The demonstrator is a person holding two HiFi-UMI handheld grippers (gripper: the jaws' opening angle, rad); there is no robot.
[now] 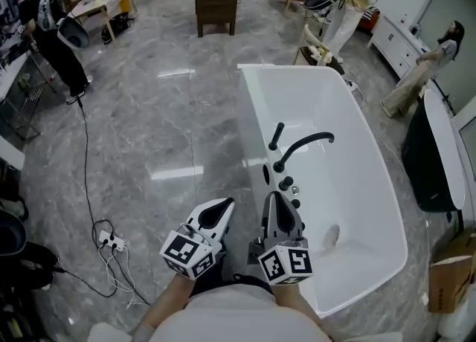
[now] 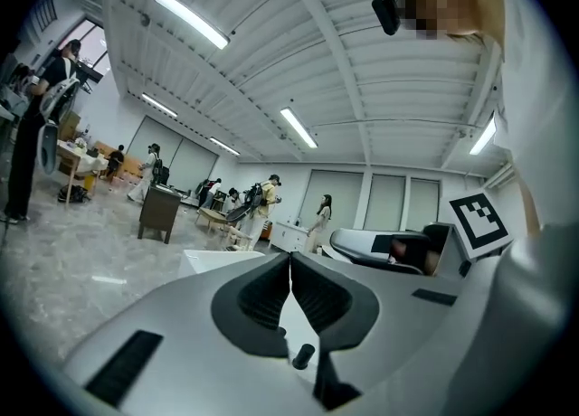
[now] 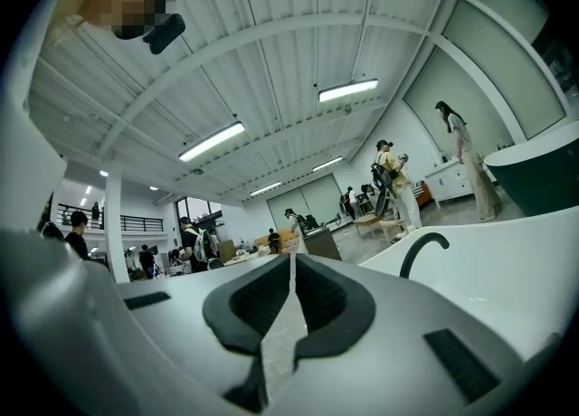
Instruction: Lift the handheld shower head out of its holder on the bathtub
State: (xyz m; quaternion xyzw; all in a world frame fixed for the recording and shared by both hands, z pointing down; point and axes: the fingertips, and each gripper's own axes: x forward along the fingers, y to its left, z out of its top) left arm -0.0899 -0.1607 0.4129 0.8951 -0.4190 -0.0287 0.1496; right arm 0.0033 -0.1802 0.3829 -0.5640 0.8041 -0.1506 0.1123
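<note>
Beside the white bathtub (image 1: 357,177), near end, person standing on the floor side of the rim.

- Left claw (image 1: 225,203): clenched, pads meeting at the tips, nothing between them. Held level, off the tub's outer side.
- Right claw (image 1: 275,198): just beside the left, in line with the rim. Also clenched and empty, pointing level along the row of fittings.
- Handheld shower head (image 1: 277,137): a slim black wand seated in its holder on the tub's left rim. It is beyond the black knobs (image 1: 286,183), just left of the arched spout (image 1: 305,142), and well apart from both claws.
- Wand's axis: long axis stands up out of the rim, top leaning slightly toward the tub's far end. I cannot tell which way the spray face looks.

Judged step: approach, with the grasp not yet made. The next move needs one claw released wide, brought round the wand above the holder and closed. The lift should then run along the wand's own axis, clear of the spout.
</note>
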